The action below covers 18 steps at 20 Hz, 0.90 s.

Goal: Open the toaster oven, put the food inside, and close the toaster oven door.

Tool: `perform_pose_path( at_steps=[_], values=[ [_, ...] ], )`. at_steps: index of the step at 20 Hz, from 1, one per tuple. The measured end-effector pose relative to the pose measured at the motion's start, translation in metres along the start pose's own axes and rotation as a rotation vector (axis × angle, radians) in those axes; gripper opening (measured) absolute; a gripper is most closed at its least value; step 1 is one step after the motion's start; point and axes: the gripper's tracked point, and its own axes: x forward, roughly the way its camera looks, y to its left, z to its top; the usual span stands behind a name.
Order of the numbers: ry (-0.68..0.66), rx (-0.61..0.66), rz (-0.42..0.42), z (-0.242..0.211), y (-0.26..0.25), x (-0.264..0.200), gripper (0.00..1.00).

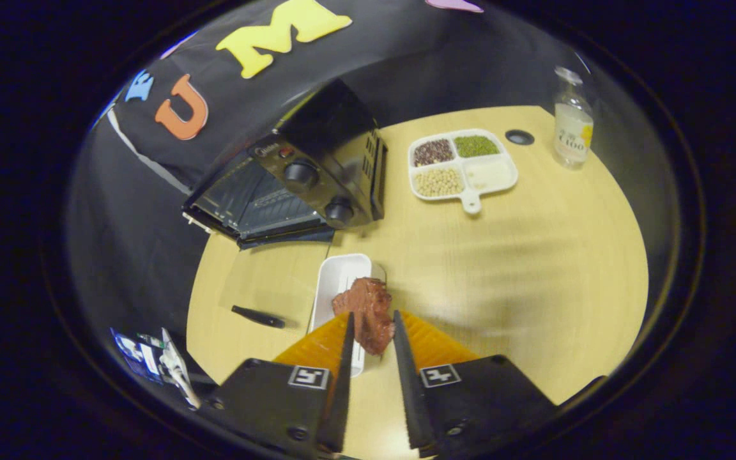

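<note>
Above the white tray's (340, 271) edge, gripper (371, 319) clenched on meat (368, 310), open tabletop (521, 281) rightward.

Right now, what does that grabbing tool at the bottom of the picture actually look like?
The tool is two long, flat fingers that taper toward their tips, each fixed to a wide black block. Each block carries a small square black-and-white marker near its front edge and a few round screws. The finger faces look ribbed. I can see no cables or sleeves here.
</note>
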Motion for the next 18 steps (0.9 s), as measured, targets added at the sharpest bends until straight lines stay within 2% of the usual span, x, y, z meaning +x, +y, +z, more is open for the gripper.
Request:
perform_pose_path(
  at_steps=[1, 4, 7, 12, 18],
  values=[
    [0.011, 0.009, 0.023, -0.001, 0.004, -0.003, 0.26],
    [-0.012, -0.007, 0.034, -0.008, 0.014, -0.018, 0.13],
    [-0.075, -0.066, -0.056, -0.003, 0.016, -0.040, 0.12],
    [-0.195, -0.208, -0.085, 0.005, 0.054, -0.080, 0.12],
    [-0.344, -0.410, -0.131, 0.006, 0.112, -0.105, 0.12]
  ],
)
